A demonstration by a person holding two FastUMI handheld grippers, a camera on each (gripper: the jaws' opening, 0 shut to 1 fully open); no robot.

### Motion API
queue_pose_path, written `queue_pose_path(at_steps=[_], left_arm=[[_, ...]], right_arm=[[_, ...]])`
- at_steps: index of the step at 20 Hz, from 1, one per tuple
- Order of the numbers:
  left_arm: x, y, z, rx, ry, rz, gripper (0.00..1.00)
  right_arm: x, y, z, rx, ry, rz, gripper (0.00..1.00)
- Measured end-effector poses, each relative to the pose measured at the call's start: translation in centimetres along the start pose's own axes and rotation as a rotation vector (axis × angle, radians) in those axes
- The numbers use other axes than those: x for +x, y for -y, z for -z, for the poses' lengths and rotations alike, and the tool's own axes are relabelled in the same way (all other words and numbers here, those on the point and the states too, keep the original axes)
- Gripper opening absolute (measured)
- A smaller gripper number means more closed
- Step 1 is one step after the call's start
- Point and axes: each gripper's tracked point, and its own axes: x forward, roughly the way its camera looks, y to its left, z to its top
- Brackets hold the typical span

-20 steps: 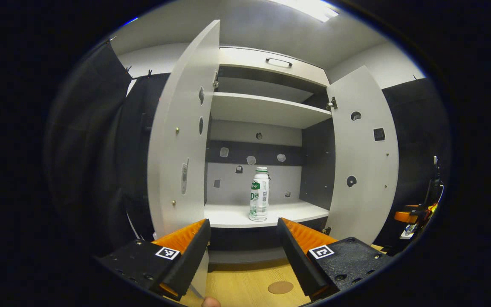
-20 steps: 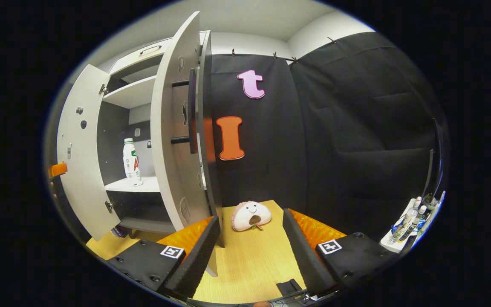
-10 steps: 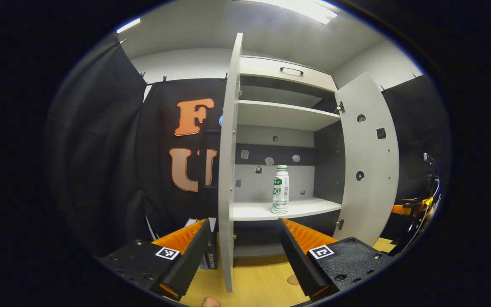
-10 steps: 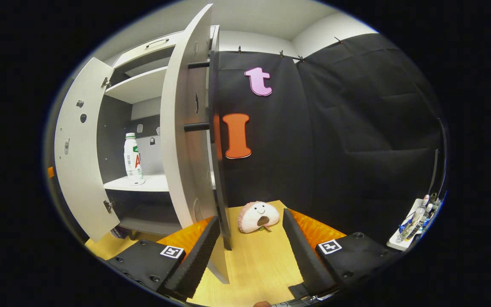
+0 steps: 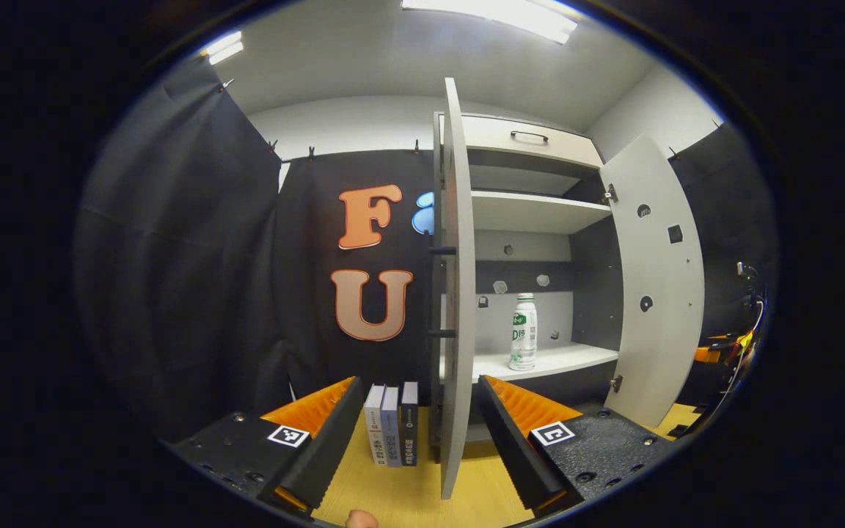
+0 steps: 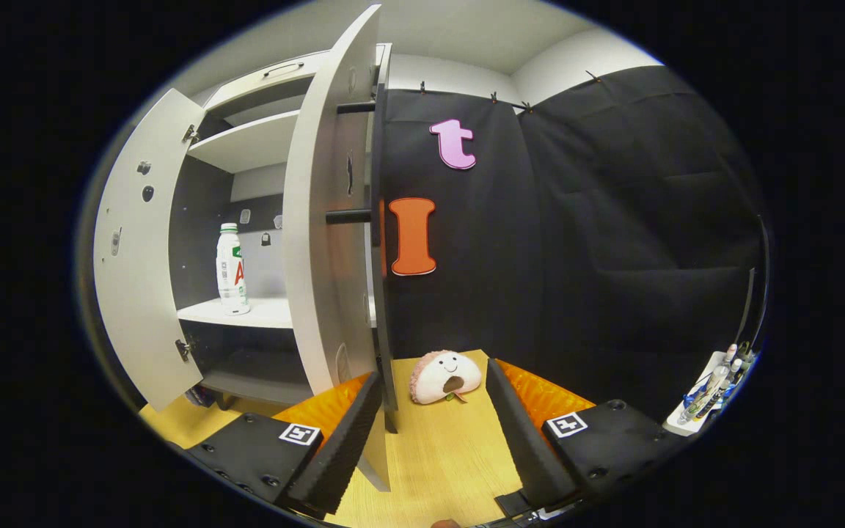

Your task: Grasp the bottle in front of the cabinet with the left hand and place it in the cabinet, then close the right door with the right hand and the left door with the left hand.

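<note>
A white bottle (image 5: 523,331) with a green label stands upright on the lower shelf (image 5: 562,359) of the open cabinet. In the left gripper view the left door (image 5: 453,293) is seen edge-on, straight ahead of my open left gripper (image 5: 419,387), in line with the gap between its fingers. The right door (image 5: 657,293) hangs wide open farther right. In the right gripper view the right door (image 6: 331,220) is edge-on beside the left finger of my open right gripper (image 6: 431,372). The bottle (image 6: 232,269) and the left door (image 6: 136,249) lie beyond it. Neither gripper holds anything.
Three books (image 5: 393,433) stand upright on the wooden table (image 5: 400,491) left of the left door. A plush toy (image 6: 444,376) lies on the table (image 6: 444,455) by the right door. A tray of small bottles (image 6: 708,389) sits at the far right.
The left gripper has swung left, so the left door turned from its inner face to edge-on and the books came into view. The right gripper edged slightly closer to the right door.
</note>
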Motion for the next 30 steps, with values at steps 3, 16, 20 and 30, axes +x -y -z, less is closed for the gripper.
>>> queue_pose_path(at_steps=[3, 16, 20, 30], left_arm=[[-0.2, -0.9, 0.0, -0.019, 0.001, -0.02, 0.95], [0.3, -3.7, 1.1, -0.004, -0.016, -0.081, 0.95], [0.2, -4.3, 1.1, 0.011, -0.014, -0.1, 0.95], [1.2, -5.9, 2.0, 0.006, -0.025, -0.129, 0.95]], right_arm=[[0.0, -1.0, -0.1, -0.009, 0.0, -0.011, 0.86], [1.2, -11.9, 0.3, -0.048, 0.001, -0.19, 0.96], [2.5, -14.3, 0.9, -0.065, -0.007, -0.217, 0.96], [2.1, -14.8, 0.7, -0.033, -0.02, -0.241, 0.95]])
